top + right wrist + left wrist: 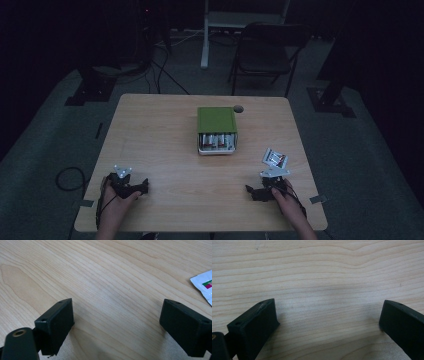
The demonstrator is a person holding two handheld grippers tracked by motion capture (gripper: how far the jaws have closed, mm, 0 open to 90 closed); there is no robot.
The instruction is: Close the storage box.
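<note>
A green-lidded box [217, 130] sits at the middle back of the wooden table [165, 150], its open front showing several batteries [217, 141]. A small white battery pack [274, 158] lies at the right, and its corner [203, 286] shows in the right gripper view. My left gripper [142, 187] rests near the front left edge, jaws wide apart over bare wood [327, 307]. My right gripper [250, 192] rests near the front right, just in front of the pack, jaws also wide apart with nothing between them [116, 307].
A round cable hole [238, 109] is at the table's back edge beside the box. Beyond the table stand a dark folding chair [267, 52] and a white stand [205, 35]. Cables lie on the floor at the left [70, 177].
</note>
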